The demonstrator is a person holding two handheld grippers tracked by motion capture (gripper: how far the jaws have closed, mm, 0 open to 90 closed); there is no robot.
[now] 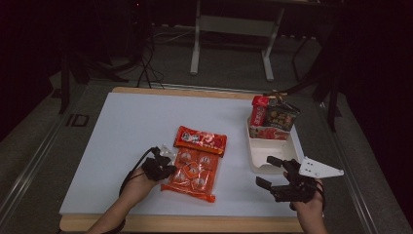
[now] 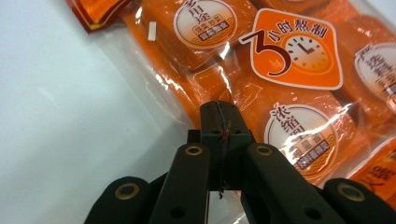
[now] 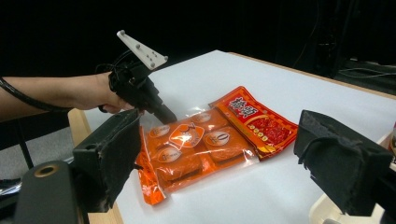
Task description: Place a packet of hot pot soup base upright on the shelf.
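Left gripper (image 2: pixel 219 114): my jaws are pressed together, tips at the clear edge of the orange pouch pack (image 1: pixel 191 175); I can't tell if film is pinched.
Right gripper (image 1: pixel 273 171): my jaws are spread wide, nothing between them, hovering near the front right table edge just beside the white tray (image 1: pixel 258 165).
Orange pouch pack: flat on the white tabletop (image 1: pixel 126 126), front centre.
Red sachet (image 1: pixel 200 140): touching the pack's far end.
White tray: snack packets (image 1: pixel 273 117) stand at its far end.

Dim room (glare on plastic)
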